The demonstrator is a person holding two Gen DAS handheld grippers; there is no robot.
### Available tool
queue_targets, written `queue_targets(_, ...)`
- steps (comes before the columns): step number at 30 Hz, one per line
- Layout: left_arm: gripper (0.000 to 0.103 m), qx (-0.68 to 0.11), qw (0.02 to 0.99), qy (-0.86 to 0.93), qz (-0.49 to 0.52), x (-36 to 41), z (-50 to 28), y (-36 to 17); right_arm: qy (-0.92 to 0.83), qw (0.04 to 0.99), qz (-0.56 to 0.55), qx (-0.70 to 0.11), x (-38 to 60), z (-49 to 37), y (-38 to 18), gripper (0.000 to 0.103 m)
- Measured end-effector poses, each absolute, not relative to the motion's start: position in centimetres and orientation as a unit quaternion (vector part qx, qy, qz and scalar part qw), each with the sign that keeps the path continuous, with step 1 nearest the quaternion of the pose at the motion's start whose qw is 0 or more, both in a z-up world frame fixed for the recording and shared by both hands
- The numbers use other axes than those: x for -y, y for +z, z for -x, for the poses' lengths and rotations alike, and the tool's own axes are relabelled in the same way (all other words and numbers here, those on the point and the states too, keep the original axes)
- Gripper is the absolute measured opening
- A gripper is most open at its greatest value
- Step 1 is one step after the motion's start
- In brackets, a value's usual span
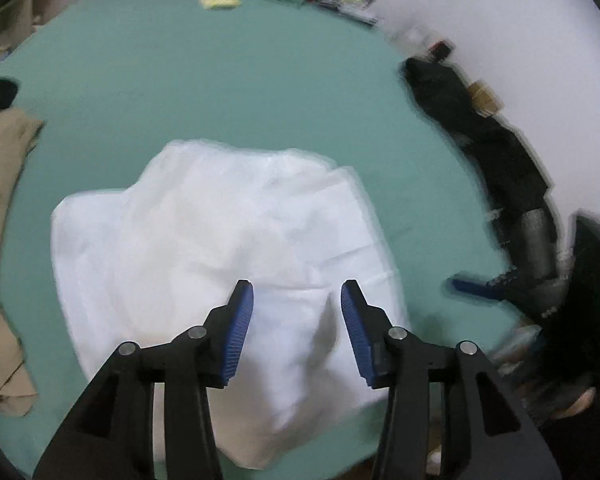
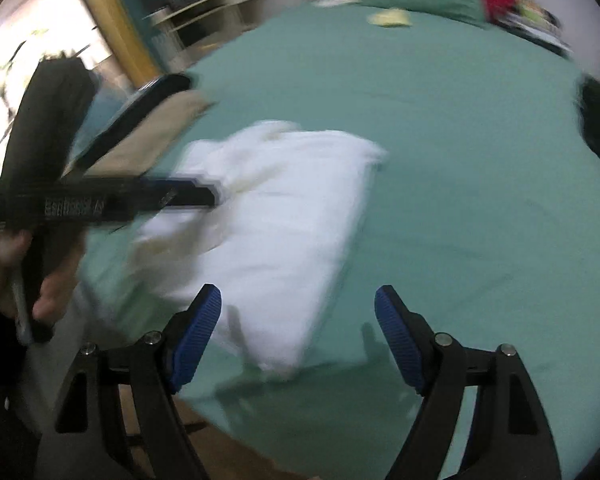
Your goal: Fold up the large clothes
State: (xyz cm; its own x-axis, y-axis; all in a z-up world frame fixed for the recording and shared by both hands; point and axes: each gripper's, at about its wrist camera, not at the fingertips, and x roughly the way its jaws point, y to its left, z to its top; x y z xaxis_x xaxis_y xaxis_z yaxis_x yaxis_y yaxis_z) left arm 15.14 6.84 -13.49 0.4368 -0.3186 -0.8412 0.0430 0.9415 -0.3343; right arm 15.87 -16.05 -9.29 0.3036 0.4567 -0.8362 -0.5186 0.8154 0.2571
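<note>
White garment [image 1: 228, 248]: lies folded in a bundle on the green bed [image 1: 220, 92], near its front edge.
Left claw [image 1: 297, 312]: hovers over the near part of the garment, jaws apart, nothing gripped.
Right claw [image 2: 298, 320]: jaws spread wide over the garment's near corner and the sheet, empty.
Beige clothing [image 1: 0, 220]: heaped at the bed's left edge.
Dark clothing [image 1: 480, 140]: along the right edge.
</note>
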Motion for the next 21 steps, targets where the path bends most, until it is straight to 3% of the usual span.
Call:
queue_targets(8, 0.048, -0.487, 0.859, 0.114, 0.112, -16.0, -11.5, -14.4, 0.281, 0.802, -0.037, -0.525, 17.1, -17.4, -12.0, 0.079)
queue_targets(15, 0.048, -0.436, 0.884, 0.031, 0.164, -15.9, -11.1, -12.0, 0.328, 0.772, -0.088, -0.538, 14.3, -18.0, -14.1, 0.079)
queue_targets(18, 0.048, -0.471, 0.865, -0.024, 0.171, -14.3, -12.5, -13.5, 0.339, 0.753, -0.115, -0.552, 13.9, -18.1, -15.1, 0.079)
queue_targets(21, 0.048, -0.539, 0.834, -0.007, 0.115, -12.8, -13.3, -17.3, 0.353, 0.732, -0.152, -0.562, 14.6, -18.0, -16.0, 0.079)
